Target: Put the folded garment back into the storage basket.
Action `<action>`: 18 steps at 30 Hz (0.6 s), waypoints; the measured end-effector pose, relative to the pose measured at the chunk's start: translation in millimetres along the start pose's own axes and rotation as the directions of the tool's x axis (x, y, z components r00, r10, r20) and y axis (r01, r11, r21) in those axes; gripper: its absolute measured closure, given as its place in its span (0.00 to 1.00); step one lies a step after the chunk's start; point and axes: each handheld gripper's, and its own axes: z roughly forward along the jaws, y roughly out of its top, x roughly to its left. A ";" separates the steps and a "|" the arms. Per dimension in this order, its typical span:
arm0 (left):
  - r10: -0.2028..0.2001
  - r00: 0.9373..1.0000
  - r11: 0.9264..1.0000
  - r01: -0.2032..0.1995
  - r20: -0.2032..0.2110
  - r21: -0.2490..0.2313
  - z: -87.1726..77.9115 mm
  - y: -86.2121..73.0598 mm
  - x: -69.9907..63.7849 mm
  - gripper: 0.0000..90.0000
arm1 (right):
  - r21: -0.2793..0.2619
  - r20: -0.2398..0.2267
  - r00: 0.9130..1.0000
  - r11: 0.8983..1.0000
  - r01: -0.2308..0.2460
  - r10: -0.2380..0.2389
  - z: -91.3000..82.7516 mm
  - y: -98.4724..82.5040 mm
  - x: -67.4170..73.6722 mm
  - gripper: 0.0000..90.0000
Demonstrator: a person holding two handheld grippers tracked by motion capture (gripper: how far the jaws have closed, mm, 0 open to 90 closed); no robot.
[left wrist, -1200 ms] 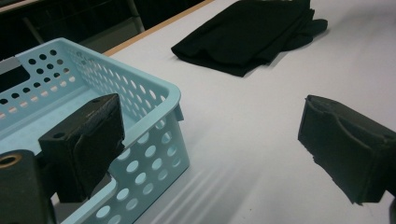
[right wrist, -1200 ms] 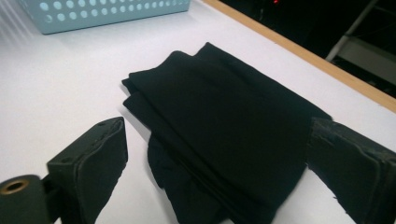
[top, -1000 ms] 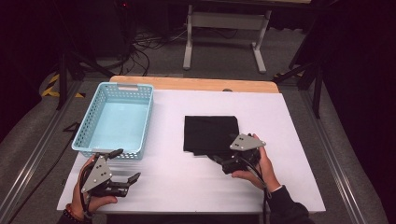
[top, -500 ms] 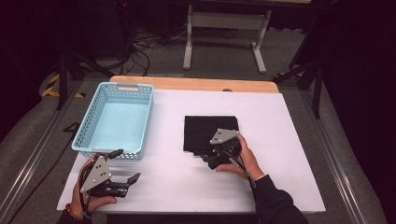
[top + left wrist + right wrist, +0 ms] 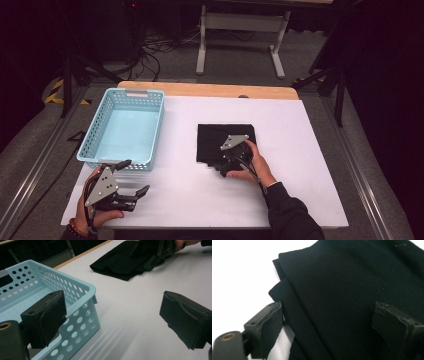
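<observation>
**A:** Where are you with the cloth?

**B:** My right tongs [image 5: 223, 162] are down over the near left corner of the folded black cloth [image 5: 215, 140], which lies flat on the white bench [image 5: 310, 150], well to the right of the light blue basket [image 5: 100, 150]. The jaws stand wide open and hold nothing. In the right gripper view one jaw sits off the cloth's edge over bare bench and the other is over the fabric, so the folded edge runs between them.

**A:** So how do you take it cleanly?

**B:** I'd say the trick is to catch every layer. The corner shows at least two layers stepped apart [image 5: 284, 297], and if I pinch only the top one the fold will likely open when I lift. So I would lower the outer jaw until it touches the bench, slide it under the lowest layer, then close firmly on the whole stack.

**A:** And the other hand?

**B:** My left tongs [image 5: 134, 192] hang near the front left of the bench, just by the basket's near corner, also wide open and empty. Seen along them, the basket's rim [image 5: 82, 290] is close to one jaw. I'd keep them clear of that rim, ready to steady the basket or take the cloth's far side if it sags.

**A:** Any risk?

**B:** Dragging the cloth instead of lifting it, I think; a straight lift should avoid that.
</observation>
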 end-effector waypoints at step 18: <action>-0.001 1.000 1.000 0.001 0.012 0.011 1.1 0.0 0.0 0.09 | -0.016 0.110 0.994 1.000 -0.011 0.012 -2.4 1.1 -7.7 0.74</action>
